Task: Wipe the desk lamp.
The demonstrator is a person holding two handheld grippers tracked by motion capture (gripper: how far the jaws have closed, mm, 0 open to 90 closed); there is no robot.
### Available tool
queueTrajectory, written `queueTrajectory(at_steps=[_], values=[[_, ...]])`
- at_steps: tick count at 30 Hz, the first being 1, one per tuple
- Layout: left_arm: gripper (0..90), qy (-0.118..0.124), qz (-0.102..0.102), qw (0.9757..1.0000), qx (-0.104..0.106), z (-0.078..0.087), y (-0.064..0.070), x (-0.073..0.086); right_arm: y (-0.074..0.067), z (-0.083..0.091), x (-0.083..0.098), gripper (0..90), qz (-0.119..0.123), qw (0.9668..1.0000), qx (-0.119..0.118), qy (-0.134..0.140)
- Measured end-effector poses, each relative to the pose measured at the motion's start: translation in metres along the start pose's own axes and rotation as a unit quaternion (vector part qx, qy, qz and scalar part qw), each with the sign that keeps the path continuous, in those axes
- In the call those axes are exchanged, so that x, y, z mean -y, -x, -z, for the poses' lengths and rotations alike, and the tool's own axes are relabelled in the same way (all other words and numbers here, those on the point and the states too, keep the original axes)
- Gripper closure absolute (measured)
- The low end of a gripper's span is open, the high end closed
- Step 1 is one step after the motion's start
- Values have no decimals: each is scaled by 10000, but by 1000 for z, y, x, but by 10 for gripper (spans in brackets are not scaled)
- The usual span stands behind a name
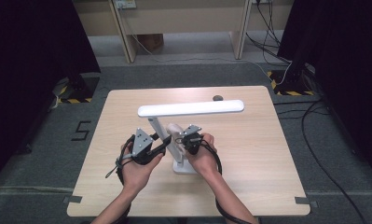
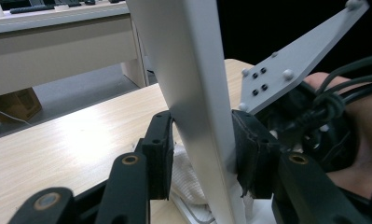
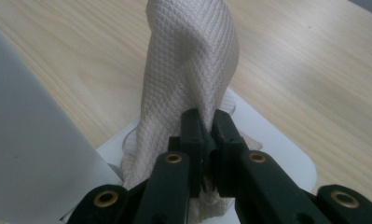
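A white desk lamp stands mid-table, its long head (image 1: 190,108) level above its upright post (image 1: 155,126) and flat base (image 1: 186,167). My left gripper (image 1: 163,143) is shut on the post (image 2: 193,93), one black pad (image 2: 158,154) on each side of it. My right gripper (image 1: 182,140) is shut on a beige waffle-weave cloth (image 3: 193,60), which rises bunched from between its fingers (image 3: 207,130) over the lamp base (image 3: 277,144). The cloth (image 2: 188,179) also shows low behind the post. The right gripper's grey plate (image 2: 291,70) is close on the post's other side.
A small dark round object (image 1: 217,98) lies near the table's far edge. The wooden table (image 1: 249,154) has bare surface left and right of the lamp. Cables run over the grey floor at the right (image 1: 314,140).
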State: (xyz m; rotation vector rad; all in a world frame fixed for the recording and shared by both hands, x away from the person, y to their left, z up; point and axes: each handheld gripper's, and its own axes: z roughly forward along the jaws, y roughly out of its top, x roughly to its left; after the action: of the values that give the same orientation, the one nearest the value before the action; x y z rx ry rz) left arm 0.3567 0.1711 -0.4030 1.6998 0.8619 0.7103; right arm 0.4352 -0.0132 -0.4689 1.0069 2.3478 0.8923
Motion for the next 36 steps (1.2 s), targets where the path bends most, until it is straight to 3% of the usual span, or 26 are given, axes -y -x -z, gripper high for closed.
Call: queueTrajectory(at_steps=[12,17,21,27,36], values=[[598,-11,-16,10000,-1,-1,0,-1,-3,-12,1,856,244,9992,-244,-180],[564,62,-63,10000,-44,-1,0,-2,-3,-12,2,856,141,9995,-220,-197],[537,155,-31,9999,-11,-3,0,-6,-3,-12,2,856,250,9993,-190,-187],[601,148,26,9999,-50,-3,-2,-7,-2,-12,4,856,199,9995,-174,-166],[611,119,3,9998,-131,-2,1,-7,5,-9,13,856,136,9997,38,-208]])
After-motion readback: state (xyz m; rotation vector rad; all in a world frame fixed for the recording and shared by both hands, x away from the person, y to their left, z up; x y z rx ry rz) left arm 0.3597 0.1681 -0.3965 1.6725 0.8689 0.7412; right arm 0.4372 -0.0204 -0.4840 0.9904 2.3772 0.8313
